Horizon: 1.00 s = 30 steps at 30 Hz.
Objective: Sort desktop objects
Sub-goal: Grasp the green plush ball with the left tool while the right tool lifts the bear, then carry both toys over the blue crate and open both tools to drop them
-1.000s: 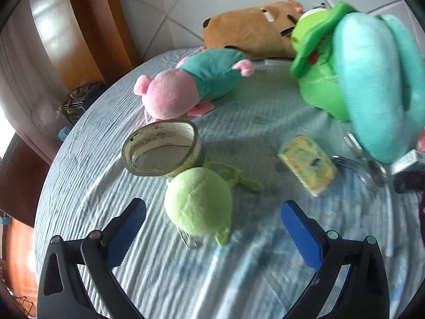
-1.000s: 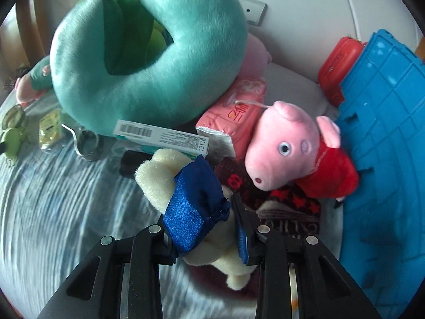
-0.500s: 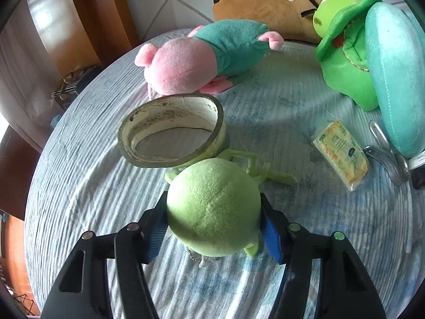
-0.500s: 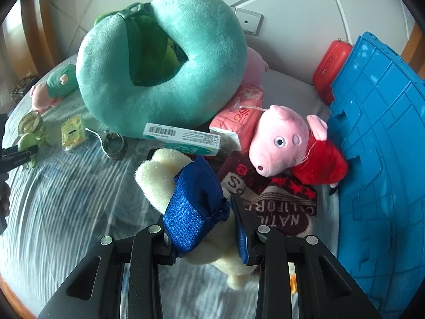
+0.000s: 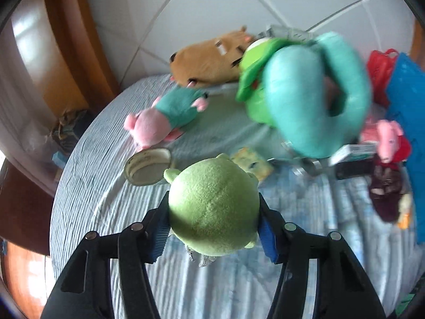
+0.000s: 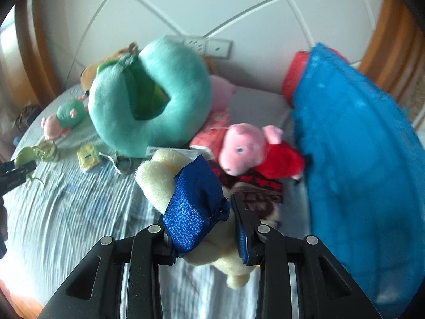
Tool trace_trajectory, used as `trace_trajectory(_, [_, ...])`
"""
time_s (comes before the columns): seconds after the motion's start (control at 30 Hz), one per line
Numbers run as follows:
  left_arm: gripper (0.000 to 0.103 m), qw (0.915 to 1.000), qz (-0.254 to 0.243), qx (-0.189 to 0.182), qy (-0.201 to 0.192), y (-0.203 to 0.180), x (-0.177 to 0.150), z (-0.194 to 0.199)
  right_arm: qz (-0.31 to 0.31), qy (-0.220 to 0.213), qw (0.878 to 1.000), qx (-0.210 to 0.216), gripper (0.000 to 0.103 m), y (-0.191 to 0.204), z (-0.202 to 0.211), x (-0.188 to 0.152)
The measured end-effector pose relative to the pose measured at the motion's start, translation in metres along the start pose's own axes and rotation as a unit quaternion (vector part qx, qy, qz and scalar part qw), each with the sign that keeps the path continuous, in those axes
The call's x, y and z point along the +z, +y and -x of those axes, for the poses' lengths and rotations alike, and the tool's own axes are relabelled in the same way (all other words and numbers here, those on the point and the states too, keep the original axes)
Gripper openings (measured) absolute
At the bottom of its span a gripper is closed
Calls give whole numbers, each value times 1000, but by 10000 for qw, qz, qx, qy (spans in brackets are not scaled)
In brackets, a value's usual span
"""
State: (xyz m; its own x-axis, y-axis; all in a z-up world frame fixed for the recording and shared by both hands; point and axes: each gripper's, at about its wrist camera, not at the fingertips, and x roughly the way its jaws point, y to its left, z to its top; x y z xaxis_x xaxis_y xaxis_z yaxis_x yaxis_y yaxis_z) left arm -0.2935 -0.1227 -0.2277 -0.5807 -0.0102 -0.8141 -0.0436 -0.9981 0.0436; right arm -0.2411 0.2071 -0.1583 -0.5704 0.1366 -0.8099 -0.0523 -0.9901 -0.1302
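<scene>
Left wrist view. A round desk (image 5: 87, 186) covered with a blue-striped cloth is shown. The left gripper (image 5: 213, 230) is seen with its fingers clamped on a round green plush toy (image 5: 213, 207), which is held clear above the cloth near the desk's near edge. Just beyond the toy, a roll of tape (image 5: 147, 166) is laid on the cloth, and to its right a small yellow packet (image 5: 252, 160). Toward the far left edge a pink pig plush in a teal shirt (image 5: 164, 114) is laid on its side; a brown plush (image 5: 209, 65) is set behind it against the tiled wall. A teal neck pillow (image 5: 305, 101), blurred, is propped around a bright green plush (image 5: 255, 79) at the far middle of the desk.

Right wrist view. The right gripper (image 6: 203, 224) is seen with its fingers closed on a cream plush toy (image 6: 159, 178) wearing a blue satin garment (image 6: 195, 204); the toy is held above the cloth toward the desk's right side. Behind it a pink pig plush in a red dress (image 6: 255, 150) is laid on a dark patterned cloth (image 6: 257, 191), just beside a blue plastic crate (image 6: 358, 159) at the right edge. A red case (image 6: 294, 77) is partly hidden behind the crate. A metal ring-shaped object (image 6: 122, 162) is laid beside the yellow packet, near the neck pillow.
</scene>
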Motion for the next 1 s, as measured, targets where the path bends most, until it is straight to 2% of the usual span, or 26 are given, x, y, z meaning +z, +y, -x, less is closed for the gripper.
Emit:
trace_trajectory(0.1, [56, 9996, -111, -268, -70, -38, 9, 40, -126, -109, 9998, -130, 32, -23, 37, -2])
trace_trajectory(0.2, [56, 9978, -349, -466, -328, -85, 21, 80, -221, -271, 9991, -230, 32, -50, 71, -3])
trace_trajectory(0.4, [56, 9908, -714, -849, -774, -192, 45, 156, -392, -687, 9964, -301, 32, -129, 132, -15])
trace_trajectory(0.53, [56, 9861, -797, -1098, -960, -274, 59, 195, -417, -861, 9950, -277, 32, -188, 153, -25])
trace_trajectory(0.77, [56, 9770, -925, -1392, -1323, -390, 82, 248, -342, -1068, 9934, -229, 32, -282, 178, -38])
trace_trajectory(1.0, [56, 9669, -1331, -1690, -1369, -487, 97, 270, -402, -1116, 9927, -220, 32, -350, 184, -48])
